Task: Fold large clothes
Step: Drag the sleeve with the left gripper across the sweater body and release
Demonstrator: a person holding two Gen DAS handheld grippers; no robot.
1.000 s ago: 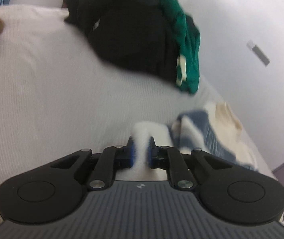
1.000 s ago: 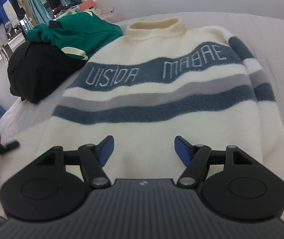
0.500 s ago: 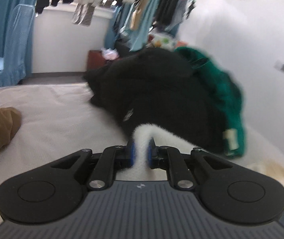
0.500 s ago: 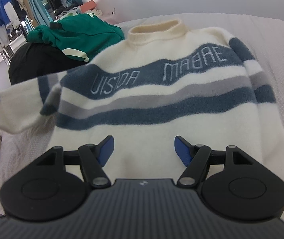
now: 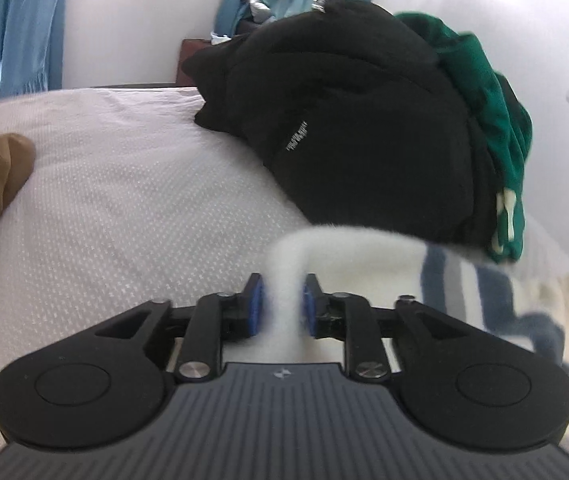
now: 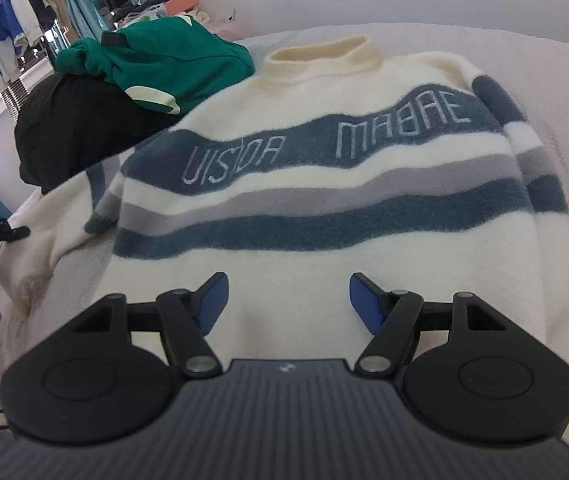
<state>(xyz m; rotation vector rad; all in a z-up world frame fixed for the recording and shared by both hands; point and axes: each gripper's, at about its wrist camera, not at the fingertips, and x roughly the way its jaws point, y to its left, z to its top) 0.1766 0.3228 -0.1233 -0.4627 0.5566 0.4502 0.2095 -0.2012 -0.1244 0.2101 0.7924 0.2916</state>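
Left gripper (image 5: pixel 281 300): pinching the fuzzy cream sleeve (image 5: pixel 284 268), lifting it off the white textured bedspread (image 5: pixel 104 208).
Right gripper (image 6: pixel 288 300): jaws gaping wide, hovering over the cream blue-striped knit sweater (image 6: pixel 324 208) lying flat.
Only the right view: the "UISIDA MABAE" lettering (image 6: pixel 324 136).

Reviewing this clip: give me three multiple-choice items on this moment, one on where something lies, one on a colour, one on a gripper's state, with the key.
1. Where is the green garment?
A. on top of the black garment
B. under the sweater
C. on the floor

2. What colour is the band behind the sweater's lettering?
A. red
B. dark blue
C. green

3. What is the left gripper doing?
A. wide open over the bed
B. shut on the black garment
C. shut on the sweater's sleeve

Key: 1 A, the green heap sits on the black one. 2 B, pale letters on dark blue. 3 C, white fleece is pinched between its pads, while the right gripper is open.
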